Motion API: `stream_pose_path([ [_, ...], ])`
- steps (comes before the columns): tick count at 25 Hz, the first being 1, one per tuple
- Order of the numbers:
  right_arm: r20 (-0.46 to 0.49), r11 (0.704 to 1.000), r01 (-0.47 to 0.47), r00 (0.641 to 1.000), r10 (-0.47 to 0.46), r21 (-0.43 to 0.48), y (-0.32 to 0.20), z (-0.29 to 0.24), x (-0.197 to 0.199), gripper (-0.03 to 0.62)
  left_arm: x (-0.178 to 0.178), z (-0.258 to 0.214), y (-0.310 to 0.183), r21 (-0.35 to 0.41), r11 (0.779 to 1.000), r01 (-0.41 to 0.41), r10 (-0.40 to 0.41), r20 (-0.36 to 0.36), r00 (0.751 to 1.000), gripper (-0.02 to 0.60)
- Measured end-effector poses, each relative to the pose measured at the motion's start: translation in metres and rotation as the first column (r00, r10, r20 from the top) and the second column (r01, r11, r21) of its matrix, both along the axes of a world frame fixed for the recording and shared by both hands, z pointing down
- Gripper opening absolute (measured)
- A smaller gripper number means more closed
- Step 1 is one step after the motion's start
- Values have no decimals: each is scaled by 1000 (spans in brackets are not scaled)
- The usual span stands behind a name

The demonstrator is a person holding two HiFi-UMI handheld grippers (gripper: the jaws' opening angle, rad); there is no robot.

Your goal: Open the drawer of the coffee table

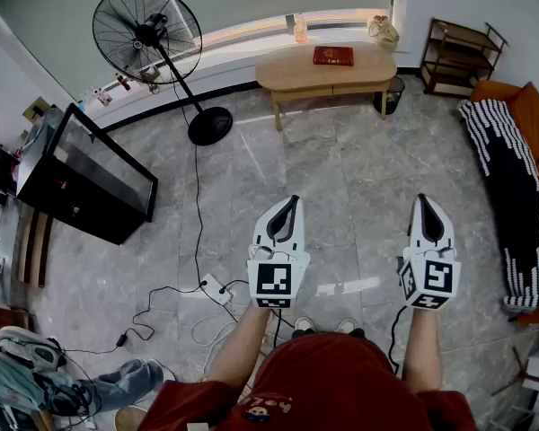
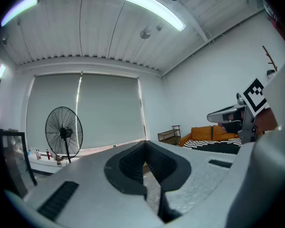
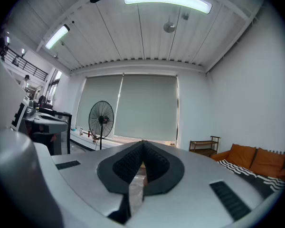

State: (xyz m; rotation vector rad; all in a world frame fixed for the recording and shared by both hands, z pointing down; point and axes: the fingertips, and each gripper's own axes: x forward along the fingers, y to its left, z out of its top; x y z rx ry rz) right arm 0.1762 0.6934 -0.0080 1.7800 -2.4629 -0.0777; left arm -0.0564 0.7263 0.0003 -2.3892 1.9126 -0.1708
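Head view: 2 grippers held level over a marble floor [image 1: 341, 187], well apart from the table [image 1: 328, 74] at the far side of the room, below the window ledge. Left gripper [image 1: 294, 199]: jaws clenched, tips meeting, nothing between the pads. Right gripper [image 1: 424, 197]: jaws likewise clenched and empty, as each gripper view confirms. On the tabletop lies 1 red book [image 1: 332, 56]. The drawer cannot be made out on the table's front at this range. Just beside the table's right end stands a dark bin [image 1: 393, 94], its contents hidden. Further right, a 2-tier shelf [image 1: 458, 57] stands against the wall. At left, a black glass-sided cabinet [image 1: 85, 173] stands near a pedestal fan [image 1: 147, 34], and what the cabinet holds is unclear. A white power strip [image 1: 216, 288] with trailing cables lies on the floor near the left gripper. At right, an orange sofa [image 1: 530, 115] under a striped blanket [image 1: 512, 196] is cut off by the frame edge. Bottom left, a heap of soft items is too distorted to identify. The person's feet are mostly hidden by a red shirt [image 1: 323, 380].
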Motion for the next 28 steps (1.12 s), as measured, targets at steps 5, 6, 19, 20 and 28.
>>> stream_pose_path([
  [5, -2, 1000, -3, 1000, 3, -9, -4, 2, -18, -6, -20, -3, 0, 10, 1000, 8, -8, 6, 1000, 6],
  [6, 0, 1000, -5, 1000, 5, -10, -5, 2, -21, -6, -23, -3, 0, 12, 1000, 9, -9, 8, 1000, 6],
  [19, 16, 1000, -24, 1000, 24, -7, 1, 5, -72, -6, -75, 2, 0, 23, 1000, -12, 12, -10, 1000, 6],
  [20, 14, 1000, -26, 1000, 26, -7, 3, 6, -74, -6, -76, 2, 0, 25, 1000, -17, 17, -10, 1000, 6],
  [28, 8, 1000, -23, 1000, 23, -8, -26, 18, -78, -5, -76, 14, -30, 20, 999, -33, 33, -2, 999, 6],
])
